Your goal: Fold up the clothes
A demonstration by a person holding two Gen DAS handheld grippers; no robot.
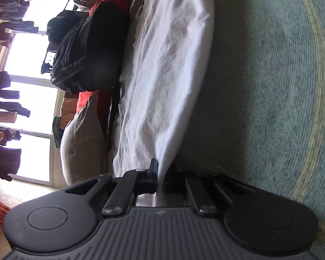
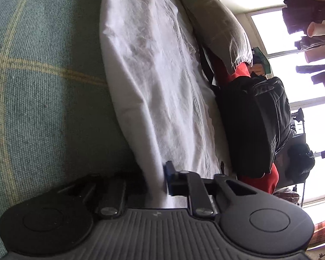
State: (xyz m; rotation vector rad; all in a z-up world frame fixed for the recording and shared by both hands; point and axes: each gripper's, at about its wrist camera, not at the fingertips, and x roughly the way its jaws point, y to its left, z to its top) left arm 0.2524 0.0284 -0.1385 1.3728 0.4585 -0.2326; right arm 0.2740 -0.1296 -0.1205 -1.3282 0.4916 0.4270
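Note:
A white garment (image 1: 162, 69) lies stretched out on a green bed cover with yellow lines (image 1: 270, 86). In the left wrist view my left gripper (image 1: 160, 173) is shut on the near edge of that cloth, which runs down between its black fingers (image 1: 153, 169). The right wrist view shows the same white garment (image 2: 153, 75) on the green cover (image 2: 43, 86). My right gripper (image 2: 160, 175) is shut on its near edge too, with the fabric pinched beside the blue-tipped finger (image 2: 169, 171). Both views are rolled sideways.
A black backpack (image 1: 91, 49) (image 2: 255, 125) rests against the garment's far side, with a grey pillow (image 1: 82, 143) (image 2: 218, 28) and red fabric (image 2: 260, 179) beside it. Dark clothes (image 1: 4, 91) hang in front of bright windows (image 1: 32, 60).

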